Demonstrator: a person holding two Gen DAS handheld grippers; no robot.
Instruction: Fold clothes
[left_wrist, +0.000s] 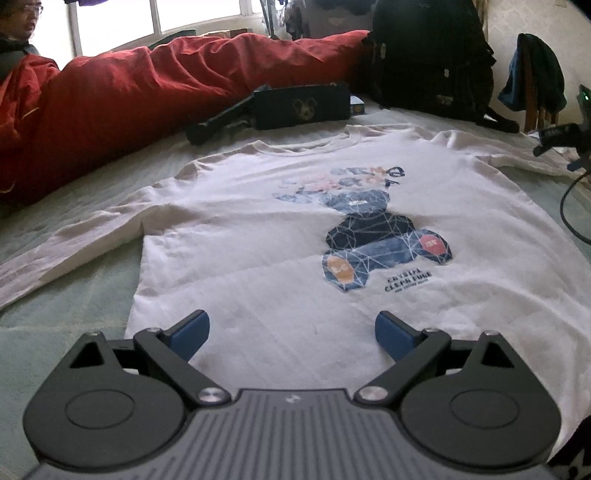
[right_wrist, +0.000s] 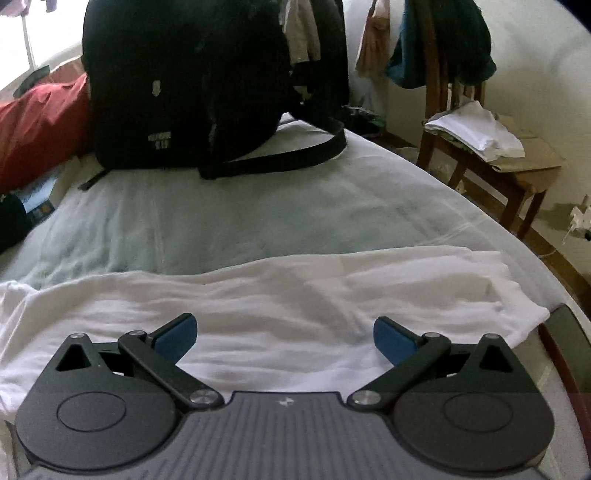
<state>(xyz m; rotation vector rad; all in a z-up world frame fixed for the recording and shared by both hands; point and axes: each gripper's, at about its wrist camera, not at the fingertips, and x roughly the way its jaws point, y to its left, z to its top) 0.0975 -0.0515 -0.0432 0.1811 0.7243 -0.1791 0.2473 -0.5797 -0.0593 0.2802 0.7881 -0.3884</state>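
- here, the white long-sleeved shirt (left_wrist: 295, 206) lay spread face up on the bed (left_wrist: 74, 302), bear print showing, collar toward the far side and hem toward the left tool (left_wrist: 291, 332).
- the left tool stood wide open over the lower part of the shirt, holding nothing; the right tool (right_wrist: 284, 336) was just as wide open and empty above the rumpled right sleeve (right_wrist: 332, 295).
- that sleeve was creased and bunched, so a pinch there might have caught only the top layer, or several folds at once, and dragged the body askew.
- a grip on the hem could also have taken the pale sheet underneath with it, since both cloths were light and lay flat together.
- the sleeve's end lay near the edge of the bed, so it might have slipped over if tugged that way.
- the black backpack (right_wrist: 192, 85) and the dark pouch (left_wrist: 303, 105) sat just past the collar, so a fold carried too far up might have snagged on them.
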